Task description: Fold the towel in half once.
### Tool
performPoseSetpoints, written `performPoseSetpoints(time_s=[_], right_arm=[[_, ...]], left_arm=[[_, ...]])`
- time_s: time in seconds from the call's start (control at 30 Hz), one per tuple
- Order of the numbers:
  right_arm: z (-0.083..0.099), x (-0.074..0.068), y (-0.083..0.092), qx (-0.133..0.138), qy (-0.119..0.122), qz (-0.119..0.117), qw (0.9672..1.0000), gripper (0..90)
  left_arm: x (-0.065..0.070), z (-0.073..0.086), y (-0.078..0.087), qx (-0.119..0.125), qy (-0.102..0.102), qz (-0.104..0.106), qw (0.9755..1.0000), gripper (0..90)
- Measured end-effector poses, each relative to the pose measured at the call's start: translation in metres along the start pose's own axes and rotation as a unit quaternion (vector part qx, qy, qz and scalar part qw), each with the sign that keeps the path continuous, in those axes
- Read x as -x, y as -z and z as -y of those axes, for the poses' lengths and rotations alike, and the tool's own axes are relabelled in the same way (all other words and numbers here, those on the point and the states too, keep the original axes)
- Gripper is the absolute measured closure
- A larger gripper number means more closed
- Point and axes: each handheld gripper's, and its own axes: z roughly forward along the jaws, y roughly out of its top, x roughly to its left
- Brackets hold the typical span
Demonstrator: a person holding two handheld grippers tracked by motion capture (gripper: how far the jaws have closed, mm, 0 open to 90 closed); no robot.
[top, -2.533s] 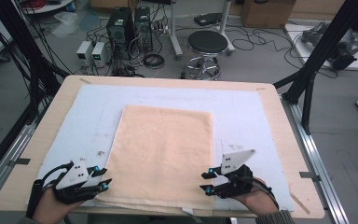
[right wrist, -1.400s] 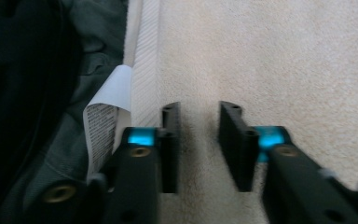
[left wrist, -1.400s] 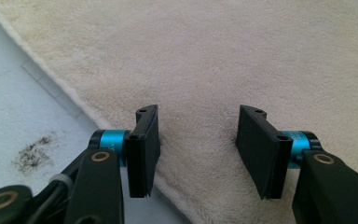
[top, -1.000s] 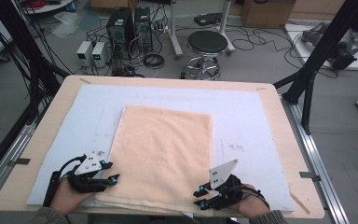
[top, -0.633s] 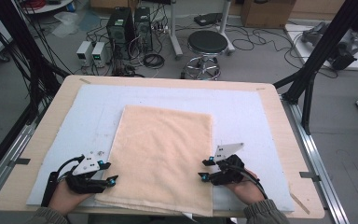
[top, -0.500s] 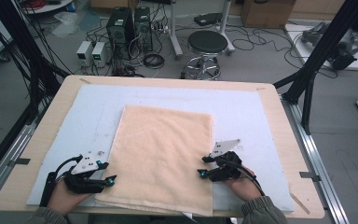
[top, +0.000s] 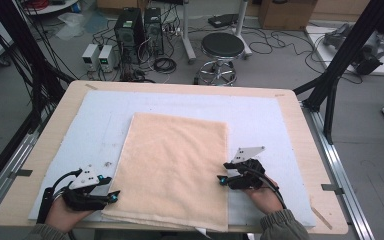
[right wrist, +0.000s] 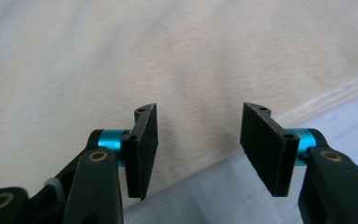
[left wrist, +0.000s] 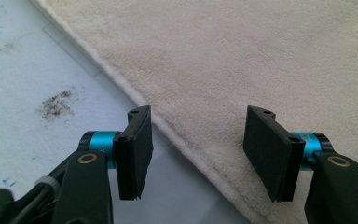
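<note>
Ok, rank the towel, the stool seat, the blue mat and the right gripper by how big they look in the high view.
1. blue mat
2. towel
3. stool seat and right gripper: they look about alike, and the gripper sits much nearer the camera, so I won't rank them.

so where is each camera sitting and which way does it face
High view: fixed above the person's side, looking forward and down on the table and peach towel; both hands show, with the left hand-held gripper and right hand-held gripper.
Left gripper view: rides the left hand-held gripper, looking along its open jaws at the towel's edge.
Right gripper view: rides the right hand-held gripper, open jaws over the towel's edge.
Shared: towel and pale blue mat.
</note>
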Motion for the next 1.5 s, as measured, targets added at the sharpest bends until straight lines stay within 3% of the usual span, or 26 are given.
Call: performPoseSetpoints(time_s=[0.2,0.37,0.5,0.7,0.77,0.8,0.83,0.9,1.13,1.3,1.4,1.5], right_arm=[[-0.018,0.028,-0.002,0.008,-0.010,0.049,0.9987,47.6],[-0.037,0.070,-0.016,0.028,-0.021,0.091,0.9953,47.3],[-0.047,0.097,-0.030,0.030,-0.046,0.102,0.9933,45.7],[-0.042,0.108,-0.052,0.001,-0.068,0.099,0.9927,46.1],[-0.040,0.111,-0.054,0.012,-0.093,0.074,0.9928,62.3],[-0.041,0.111,-0.054,0.014,-0.089,0.055,0.9944,76.8],[-0.043,0.108,-0.056,0.010,-0.079,0.046,0.9958,82.9],[-0.050,0.106,-0.058,-0.007,-0.048,0.060,0.9970,84.5],[-0.069,0.121,-0.064,-0.024,-0.038,0.100,0.9940,84.8],[-0.079,0.132,-0.069,-0.019,-0.041,0.101,0.9939,82.3],[-0.076,0.132,-0.063,-0.009,-0.061,0.085,0.9945,63.2],[-0.074,0.129,-0.050,0.005,-0.071,0.076,0.9945,53.1]], left_arm=[[0.001,-0.002,-0.001,-0.002,-0.011,0.007,0.9999,42.5],[-0.002,-0.005,-0.004,0.001,-0.013,0.004,0.9999,41.8],[-0.008,-0.012,-0.010,0.015,-0.022,-0.002,0.9996,41.6],[-0.028,-0.031,-0.031,0.019,-0.001,-0.003,0.9998,41.4],[-0.031,-0.034,-0.038,0.017,0.000,-0.007,0.9998,40.9],[-0.033,-0.034,-0.040,0.017,0.004,-0.006,0.9998,40.7],[-0.033,-0.034,-0.041,0.016,0.003,-0.006,0.9998,40.7],[-0.033,-0.034,-0.041,0.016,0.005,-0.007,0.9998,40.8],[-0.033,-0.034,-0.039,0.020,0.004,-0.008,0.9998,40.9],[-0.035,-0.034,-0.038,0.025,0.007,-0.008,0.9996,40.9],[-0.037,-0.035,-0.037,0.032,0.013,-0.010,0.9994,40.9],[-0.039,-0.037,-0.036,0.033,0.020,-0.014,0.9991,41.0]])
